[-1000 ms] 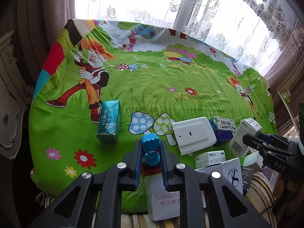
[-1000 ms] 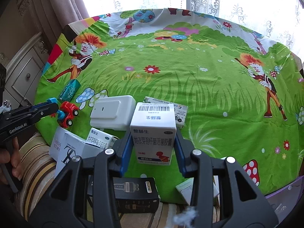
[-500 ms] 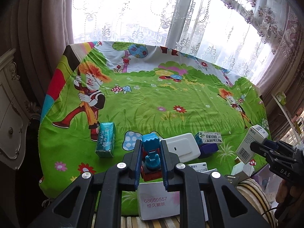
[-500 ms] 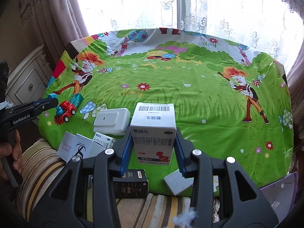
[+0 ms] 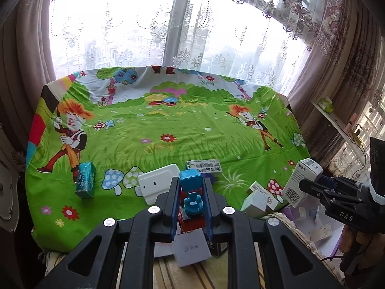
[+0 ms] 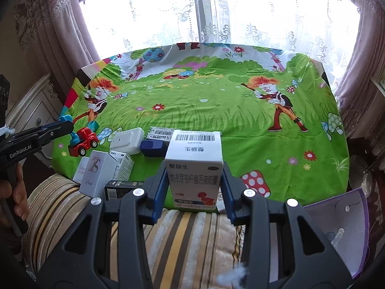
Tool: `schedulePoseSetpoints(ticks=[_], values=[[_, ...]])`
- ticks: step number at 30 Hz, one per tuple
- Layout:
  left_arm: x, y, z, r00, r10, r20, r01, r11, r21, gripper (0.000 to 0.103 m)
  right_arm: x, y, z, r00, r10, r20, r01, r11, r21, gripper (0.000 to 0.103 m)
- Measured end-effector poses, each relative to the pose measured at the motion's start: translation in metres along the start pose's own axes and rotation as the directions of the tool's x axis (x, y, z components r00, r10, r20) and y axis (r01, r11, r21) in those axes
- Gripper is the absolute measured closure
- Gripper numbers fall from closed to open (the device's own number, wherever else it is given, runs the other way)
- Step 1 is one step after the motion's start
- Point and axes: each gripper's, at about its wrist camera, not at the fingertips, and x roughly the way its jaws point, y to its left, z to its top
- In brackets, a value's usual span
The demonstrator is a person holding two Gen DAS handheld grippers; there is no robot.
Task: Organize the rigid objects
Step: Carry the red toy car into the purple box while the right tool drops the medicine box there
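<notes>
My left gripper (image 5: pixel 191 187) is shut on a red and blue toy truck (image 5: pixel 191 197), held above the near edge of the green cartoon cloth (image 5: pixel 182 130). The truck also shows in the right wrist view (image 6: pixel 81 139). My right gripper (image 6: pixel 193 168) is shut on a white medicine box (image 6: pixel 194 168) with a barcode on top, held above the striped cushion (image 6: pixel 182 231). That box also shows in the left wrist view (image 5: pixel 300 183). On the cloth lie a teal box (image 5: pixel 84 180), a white flat device (image 5: pixel 158 185), a barcoded box (image 5: pixel 204 165) and a dark blue object (image 6: pixel 154 148).
Several white boxes (image 6: pixel 101 173) and a black box (image 6: pixel 122 187) stand at the cloth's near edge by the cushion. A purple bin (image 6: pixel 339 219) with small boxes sits to the right. A white cabinet (image 6: pixel 31 110) is at the left. Curtained windows (image 5: pixel 168 31) are behind.
Both grippers have pulled back and up from the cloth with their loads still held; the table looks smaller and farther, and more of the window and cushion shows.
</notes>
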Motion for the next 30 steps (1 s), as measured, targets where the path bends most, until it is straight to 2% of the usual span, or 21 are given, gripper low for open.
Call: schedulePoseSetpoints(ticks=[8,15,27,30], values=[[0.000,-0.066,-0.007,0.996,-0.084,-0.028,0.086,0.993,0.086,0.084,-0.041,-0.060,-0.033,0.997,-0.080,0.004,0.079,0.992,0.098,0.058],[0.005,-0.126,-0.017,0.986,-0.153,-0.069,0.162,0.974,0.160,0.084,-0.066,-0.105,-0.066,0.991,-0.136,-0.012,0.136,0.974,0.180,0.058],[0.039,-0.225,-0.052,0.948,-0.245,-0.203,0.294,0.920,0.261,0.084,-0.076,-0.159,-0.121,0.967,-0.235,-0.098,0.253,0.933,0.255,0.058],[0.053,-0.243,-0.062,0.934,-0.253,-0.253,0.319,0.907,0.275,0.084,-0.071,-0.172,-0.132,0.966,-0.224,-0.130,0.252,0.926,0.281,0.058]])
